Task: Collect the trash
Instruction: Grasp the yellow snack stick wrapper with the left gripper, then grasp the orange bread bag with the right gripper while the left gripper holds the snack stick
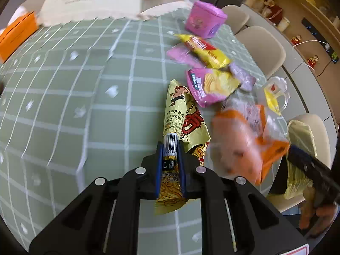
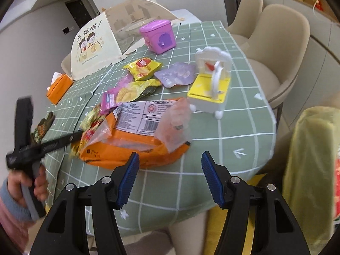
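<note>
Green checked cloth covers the table [image 2: 244, 127], w/ snack trash strewn across it. Left gripper [image 1: 171, 148] is clamped on a yellow noodle wrapper [image 1: 176, 114], barcode end pinched between the blue pads, the rest of the wrapper trailing fwd over the cloth. Right gripper [image 2: 170, 161] hangs wide apart, nothing between its pads, just short of the orange packet [image 2: 127, 146] lying directly ahead near the table edge. Beyond: yellow snack bag [image 2: 143, 67], purple pouch [image 2: 176, 75], pink box [image 2: 158, 36]. Right-wrist view alone shows the person's left hand [image 2: 31, 182] on the gripper handle, plus a white-and-yellow toy chair [image 2: 210, 85], seen clearly; left-wrist view blurs the orange packet.
</note>
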`<state>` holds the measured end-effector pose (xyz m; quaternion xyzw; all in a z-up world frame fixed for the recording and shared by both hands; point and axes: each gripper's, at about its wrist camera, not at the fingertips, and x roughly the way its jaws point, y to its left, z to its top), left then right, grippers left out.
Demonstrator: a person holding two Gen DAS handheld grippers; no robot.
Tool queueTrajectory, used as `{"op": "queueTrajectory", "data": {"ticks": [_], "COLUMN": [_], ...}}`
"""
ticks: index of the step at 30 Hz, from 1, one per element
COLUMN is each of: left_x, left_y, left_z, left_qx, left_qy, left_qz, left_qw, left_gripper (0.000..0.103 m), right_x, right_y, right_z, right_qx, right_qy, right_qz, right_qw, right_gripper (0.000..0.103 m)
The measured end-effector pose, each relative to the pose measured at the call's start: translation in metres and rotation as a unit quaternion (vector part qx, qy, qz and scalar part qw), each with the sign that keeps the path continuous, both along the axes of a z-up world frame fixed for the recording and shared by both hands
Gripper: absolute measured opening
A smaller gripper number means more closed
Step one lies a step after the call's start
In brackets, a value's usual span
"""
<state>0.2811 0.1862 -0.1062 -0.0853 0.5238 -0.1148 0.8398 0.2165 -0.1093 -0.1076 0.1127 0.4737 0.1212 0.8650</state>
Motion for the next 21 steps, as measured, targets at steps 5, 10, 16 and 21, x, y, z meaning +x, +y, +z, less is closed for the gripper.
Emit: {"op": "queueTrajectory", "data": {"ticks": [5,10,16,21], "left_x": [-0.022,-0.033,-0.042,-0.043], "left_y": [0.024,0.039,0.038,0.033], "left_z": [-0.003,0.003,0.012,0.014], "left_qx": [-0.023,-0.029,-0.022,-0.027], "left_qy": [0.023,0.03,0.018,0.016], "left_qz": [0.042,0.061,0.059,0.058], "left_qw": [0.9986,0.9972,0.9978,0.9978], "left_gripper": [0.013,0.013,0.013,0.013], "right_x": [0.023,0.03,0.011,0.01], "right_y": [0.024,0.059,0.065,0.027], "right_z": [-0.012,-0.015,-0.013,-0.001], "right_qx": [-0.011,-0.033,-0.159,-0.165], "right_qy": [0.013,0.015,-0.031,-0.039], "right_qz": [0.021,0.102,0.166,0.113], "right_qw": [1.0,0.994,0.973,0.979], "right_gripper": [0.058,0.058,0.057,0.057]}}
